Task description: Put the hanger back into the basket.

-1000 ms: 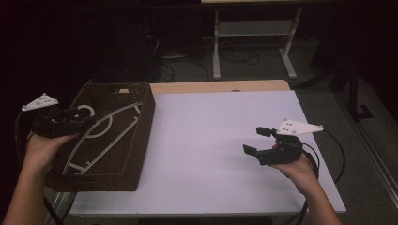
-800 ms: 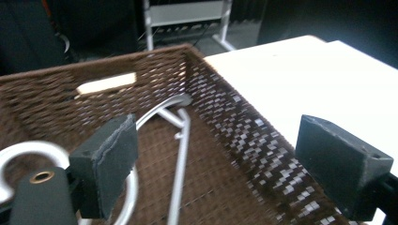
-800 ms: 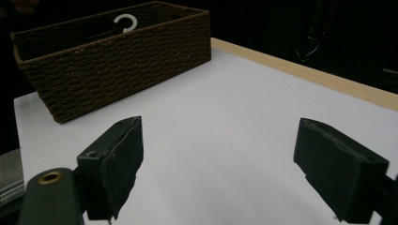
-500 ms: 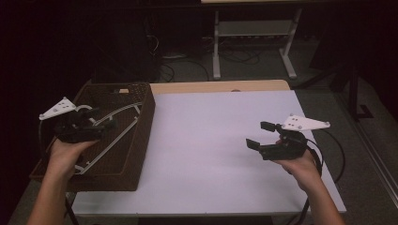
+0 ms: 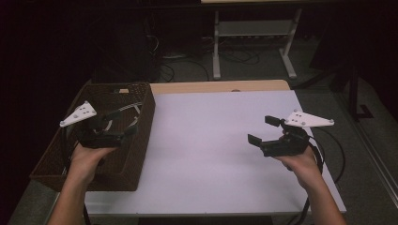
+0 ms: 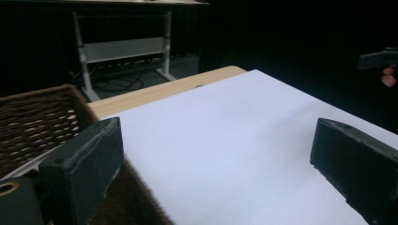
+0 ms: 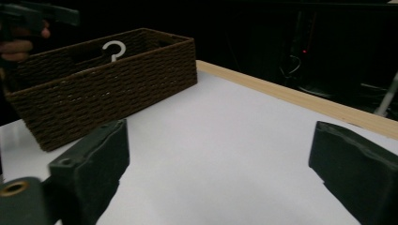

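A brown wicker basket [image 5: 140, 140] stands at the table's left end, with white wire hangers [image 5: 127, 110] lying inside it. My left gripper [image 5: 124, 123] hovers over the basket's right half, pointing right. Its jaws have just been opening and stand open with nothing between them; the left gripper view looks between them [image 6: 220, 164] onto the white tabletop [image 6: 234, 131]. My right gripper [image 5: 262, 130] is held above the table's right side, aimed left. Its jaws have also just been opening and are open and empty [image 7: 216, 173]. It faces the basket [image 7: 108, 89], where a hanger hook [image 7: 114, 49] shows.
A white sheet [image 5: 211, 150] covers the table, with a bare wooden strip [image 5: 220, 86] along the far edge. Beyond the table stand a metal frame [image 5: 253, 42] and floor cables [image 5: 234, 58] in the dark. A cable [image 5: 335, 154] trails from the right gripper.
My left hand has moved right, from the basket's left rim to over its right half. Both pairs of jaws have spread a little wider. The right hand has barely shifted.
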The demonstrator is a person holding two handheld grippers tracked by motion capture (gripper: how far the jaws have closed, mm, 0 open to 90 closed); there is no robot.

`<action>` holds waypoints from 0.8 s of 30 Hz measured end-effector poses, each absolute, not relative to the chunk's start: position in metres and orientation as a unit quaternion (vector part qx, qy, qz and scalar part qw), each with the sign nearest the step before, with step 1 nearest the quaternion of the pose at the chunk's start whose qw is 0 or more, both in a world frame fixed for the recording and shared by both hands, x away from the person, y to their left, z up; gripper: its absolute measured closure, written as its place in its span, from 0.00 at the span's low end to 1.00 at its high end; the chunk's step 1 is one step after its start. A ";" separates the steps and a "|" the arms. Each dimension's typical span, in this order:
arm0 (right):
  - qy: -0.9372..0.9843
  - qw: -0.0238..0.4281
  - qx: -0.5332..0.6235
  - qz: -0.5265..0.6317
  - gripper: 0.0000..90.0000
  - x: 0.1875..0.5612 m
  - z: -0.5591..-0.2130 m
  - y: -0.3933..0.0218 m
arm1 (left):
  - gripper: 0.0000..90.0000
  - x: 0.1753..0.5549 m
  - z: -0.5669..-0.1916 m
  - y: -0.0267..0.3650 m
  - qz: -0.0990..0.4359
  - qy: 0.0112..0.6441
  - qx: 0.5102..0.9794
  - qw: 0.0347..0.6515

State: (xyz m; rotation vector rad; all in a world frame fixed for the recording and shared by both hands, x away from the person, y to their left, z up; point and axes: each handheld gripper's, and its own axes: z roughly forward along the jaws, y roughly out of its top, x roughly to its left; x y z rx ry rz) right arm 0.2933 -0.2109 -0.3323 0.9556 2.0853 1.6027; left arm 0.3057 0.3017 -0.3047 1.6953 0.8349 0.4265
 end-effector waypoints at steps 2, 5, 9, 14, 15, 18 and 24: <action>0.734 0.174 0.338 0.563 0.02 0.294 -0.333 -0.211 | 0.03 0.305 -0.307 0.297 0.176 0.352 0.722 0.569; 0.730 0.178 0.344 0.563 0.02 0.295 -0.333 -0.213 | 0.03 0.304 -0.311 0.291 0.172 0.346 0.722 0.574; 0.728 0.181 0.346 0.564 0.02 0.295 -0.334 -0.214 | 0.03 0.304 -0.315 0.288 0.172 0.342 0.721 0.578; 0.723 0.185 0.356 0.563 0.02 0.297 -0.337 -0.216 | 0.03 0.300 -0.320 0.283 0.173 0.329 0.722 0.584; 0.723 0.187 0.358 0.561 0.02 0.297 -0.337 -0.217 | 0.03 0.300 -0.320 0.283 0.174 0.326 0.725 0.582; 0.720 0.187 0.361 0.563 0.02 0.298 -0.338 -0.218 | 0.03 0.299 -0.321 0.281 0.176 0.321 0.725 0.584; 0.714 0.192 0.356 0.572 0.02 0.297 -0.336 -0.220 | 0.03 0.297 -0.325 0.280 0.171 0.319 0.724 0.588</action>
